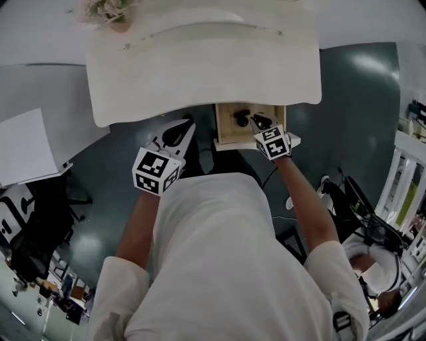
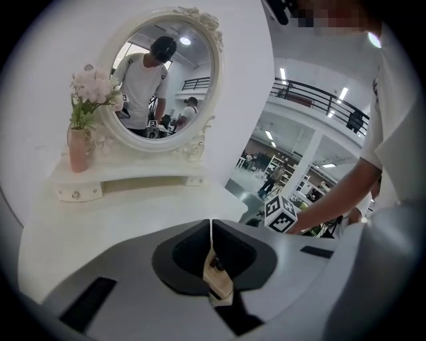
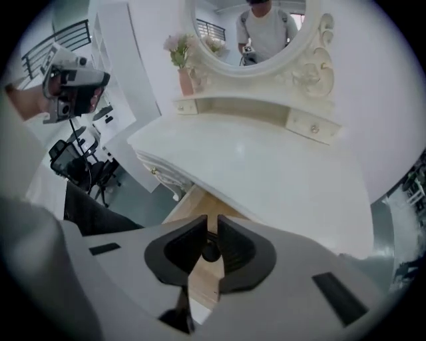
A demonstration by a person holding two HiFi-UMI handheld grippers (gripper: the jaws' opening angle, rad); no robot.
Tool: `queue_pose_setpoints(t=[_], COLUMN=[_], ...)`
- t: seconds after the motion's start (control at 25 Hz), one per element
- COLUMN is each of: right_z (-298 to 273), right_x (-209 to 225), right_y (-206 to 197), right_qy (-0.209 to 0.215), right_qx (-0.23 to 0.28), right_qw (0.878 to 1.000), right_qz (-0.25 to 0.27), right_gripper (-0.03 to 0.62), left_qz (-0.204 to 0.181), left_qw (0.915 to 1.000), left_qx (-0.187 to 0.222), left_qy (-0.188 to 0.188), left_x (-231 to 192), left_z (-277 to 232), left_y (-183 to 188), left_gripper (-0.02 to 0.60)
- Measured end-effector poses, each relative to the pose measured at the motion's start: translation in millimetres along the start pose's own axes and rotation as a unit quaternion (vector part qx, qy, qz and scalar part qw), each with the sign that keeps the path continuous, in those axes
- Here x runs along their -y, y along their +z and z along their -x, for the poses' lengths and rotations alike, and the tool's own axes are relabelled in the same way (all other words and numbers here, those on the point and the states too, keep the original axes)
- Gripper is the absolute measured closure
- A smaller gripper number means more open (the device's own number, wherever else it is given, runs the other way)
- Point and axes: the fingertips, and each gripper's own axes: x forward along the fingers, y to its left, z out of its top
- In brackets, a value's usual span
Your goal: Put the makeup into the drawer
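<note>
Drawer point(image 1: 221, 128) pulled out under table point(image 1: 200, 66) for makeup point(image 1: 241, 120), already inside. Your right tool point(image 1: 261, 122) above it, jaws narrow, empty. Left tool point(image 1: 183, 131) aside, jaws together.

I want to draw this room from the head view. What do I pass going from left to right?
White sheet → flowers → left gripper → right gripper. The drawer is left out, because the right gripper overlaps it.

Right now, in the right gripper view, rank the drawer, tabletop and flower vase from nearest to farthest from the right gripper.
1. Drawer, directly under the jaws.
2. Tabletop, just beyond it.
3. Flower vase, far back, left.
</note>
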Motion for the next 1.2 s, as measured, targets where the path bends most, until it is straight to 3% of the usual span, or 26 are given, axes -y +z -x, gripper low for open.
queue_pose_setpoints(t=[0.16,0.52,0.92,1.2], right_z=[37,109,217,274], right_x=[4,4,15,11], right_y=[22,60,71,58], right_qy=[-0.047,-0.122,-0.248,-0.286], right_qx=[0.045,0.126,0.242,0.279], right_qw=[0.997,0.981,0.923,0.899], right_qz=[-0.045,-0.084,-0.166,-0.179], right_gripper=[0.543,0.56,0.563,0.563], left_qz=[-0.014,-0.074,-0.15,-0.178], left_qw=[0.9995,0.9937,0.9763,0.9696], left_qx=[-0.006,-0.016,-0.015,0.002], left_qy=[-0.028,-0.083,-0.156,-0.168], left_x=[-8,-19,10,28], left_z=[5,1,-4,-4], left_y=[9,33,73,102], left_gripper=[0.557,0.557,0.557,0.557])
